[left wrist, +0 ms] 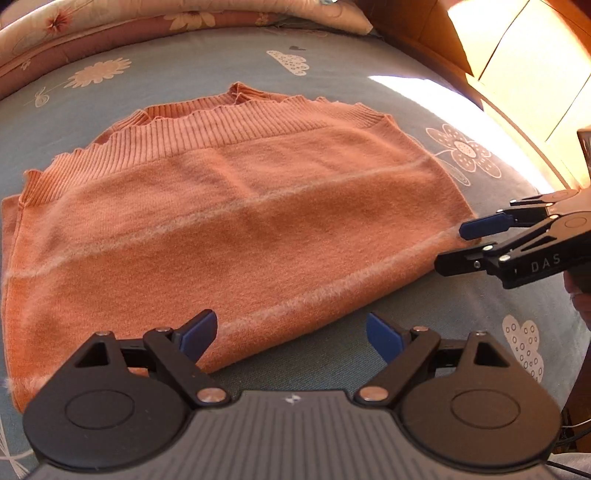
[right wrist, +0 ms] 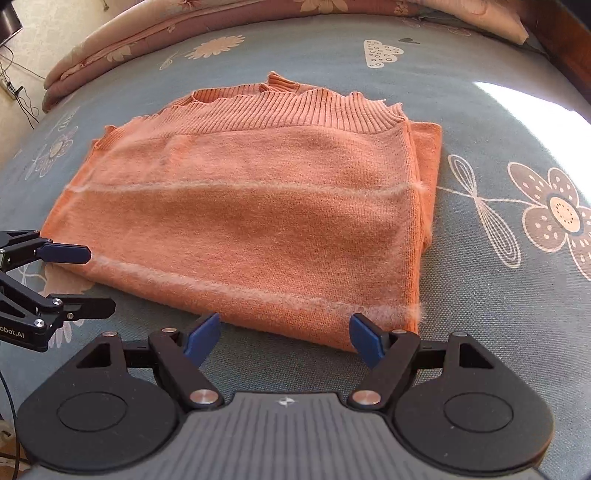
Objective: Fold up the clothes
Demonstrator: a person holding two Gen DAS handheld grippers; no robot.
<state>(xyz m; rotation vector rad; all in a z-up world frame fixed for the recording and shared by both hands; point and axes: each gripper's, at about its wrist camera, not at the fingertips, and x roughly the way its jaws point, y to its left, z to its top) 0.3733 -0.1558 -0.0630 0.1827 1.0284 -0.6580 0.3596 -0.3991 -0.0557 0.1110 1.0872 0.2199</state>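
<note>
Sweater [left wrist: 236, 221] lay folded on the bed [left wrist: 332, 85]; both tools, left [left wrist: 291, 334] and right [right wrist: 284, 332], gaped wide at its near edge, empty, likely needing one final fold.

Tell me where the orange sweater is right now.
The orange sweater lies folded flat on the blue flowered bedspread, centred in both wrist views, just beyond the open left gripper and open right gripper.

Sweater [left wrist: 229, 221]: flat on bed [left wrist: 332, 92].
Quilt [left wrist: 110, 26]: behind sweater.
Left tool [left wrist: 291, 334], right tool [right wrist: 284, 334]: before sweater's near edge.
</note>
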